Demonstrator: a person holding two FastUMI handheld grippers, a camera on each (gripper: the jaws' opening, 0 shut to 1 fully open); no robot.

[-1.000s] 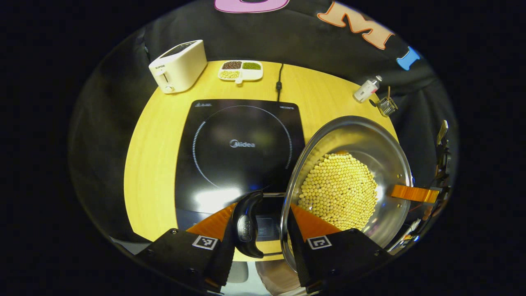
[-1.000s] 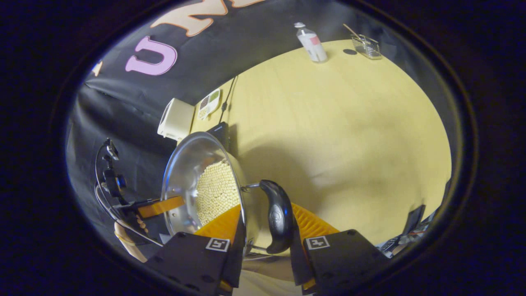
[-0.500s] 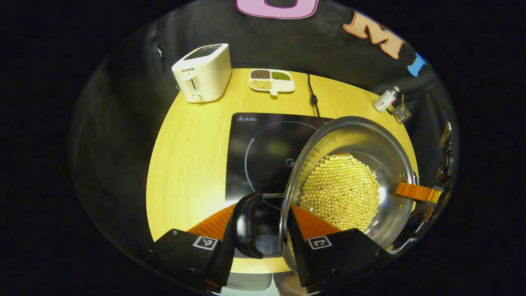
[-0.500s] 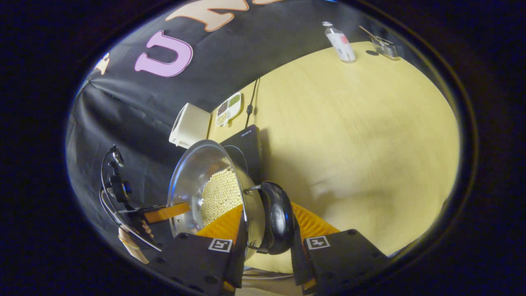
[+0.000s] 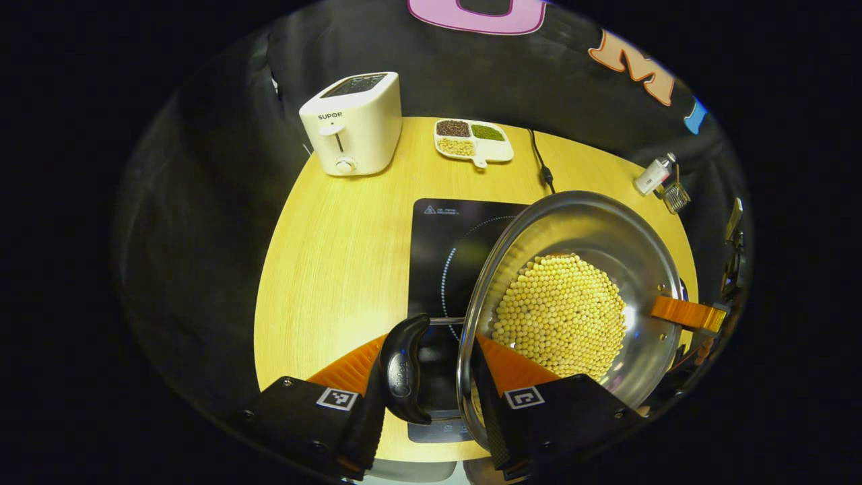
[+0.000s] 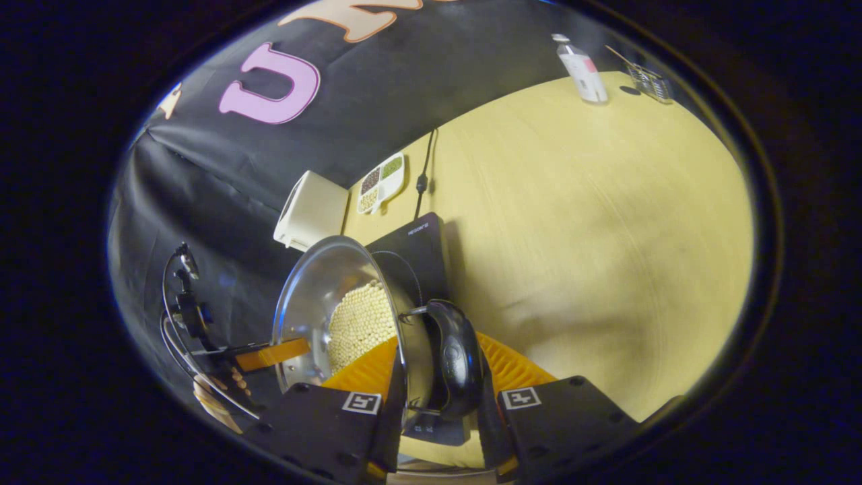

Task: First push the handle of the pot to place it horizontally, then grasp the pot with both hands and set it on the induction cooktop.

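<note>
Both grippers' jaws clamp the handles of the pot (image 5: 586,222), full of pale beans (image 5: 557,315), above the cooktop (image 5: 444,249).

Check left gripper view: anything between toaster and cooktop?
Bare wood. In the left gripper view only table runs between the toaster and the induction cooktop.

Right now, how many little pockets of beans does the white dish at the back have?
3. The white dish sits at the table's far edge beside the toaster: a dark-brown pile at back left, a green pile at back right, a pale-yellow pile in front.
</note>
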